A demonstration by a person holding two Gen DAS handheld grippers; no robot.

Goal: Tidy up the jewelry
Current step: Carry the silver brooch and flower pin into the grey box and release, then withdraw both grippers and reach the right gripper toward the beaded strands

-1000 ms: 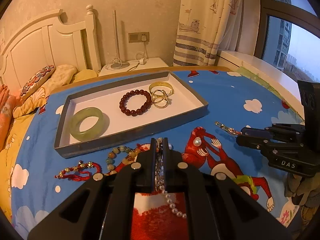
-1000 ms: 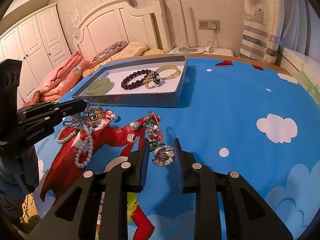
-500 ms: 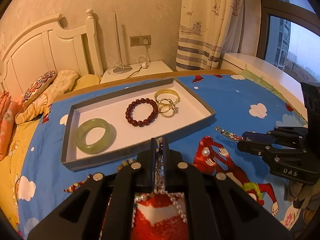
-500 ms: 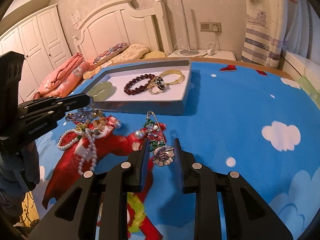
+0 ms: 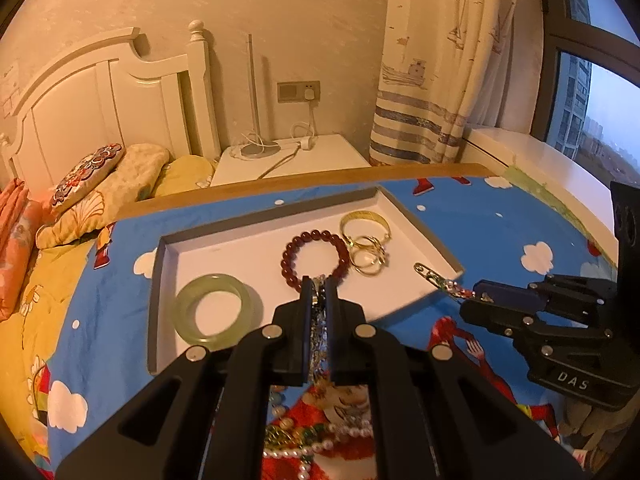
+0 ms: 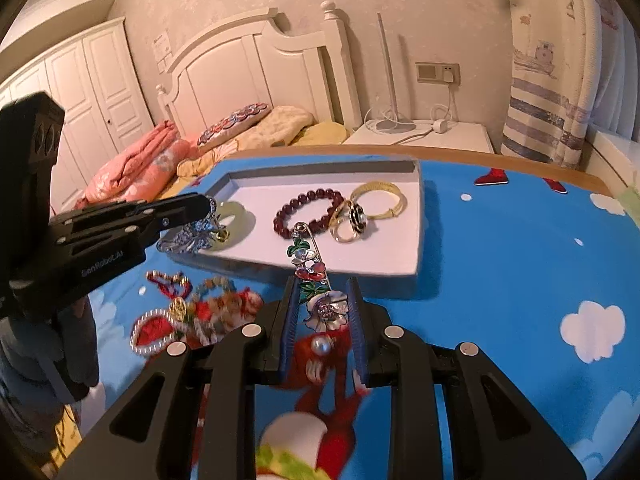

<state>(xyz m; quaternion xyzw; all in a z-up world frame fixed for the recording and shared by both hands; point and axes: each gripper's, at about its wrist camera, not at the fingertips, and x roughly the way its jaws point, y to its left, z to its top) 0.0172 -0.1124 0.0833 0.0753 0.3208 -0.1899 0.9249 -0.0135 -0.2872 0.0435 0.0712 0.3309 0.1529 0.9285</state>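
Now carrying both pieces up off the blue cloth toward the grey tray point(image 5: 436, 246), formerly farther off. Left gripper point(image 5: 318, 294) clamping tight on a silvery ornament point(image 6: 192, 236), hanging over the tray's near edge by the jade bangle point(image 5: 212, 306). Right gripper point(image 6: 323, 300) pinching narrowly a flowered brooch pin point(image 6: 310, 266), reaching the near wall. Risking snagging on that wall, or slipping from so slight a grip.

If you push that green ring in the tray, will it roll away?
Probably not. The green ring lies flat on the tray floor, so a push would likely slide it. It looks thick, smooth and stone-like, so it is probably stiff, slippery to pinch, and might crack if dropped. The tray walls should stop it.
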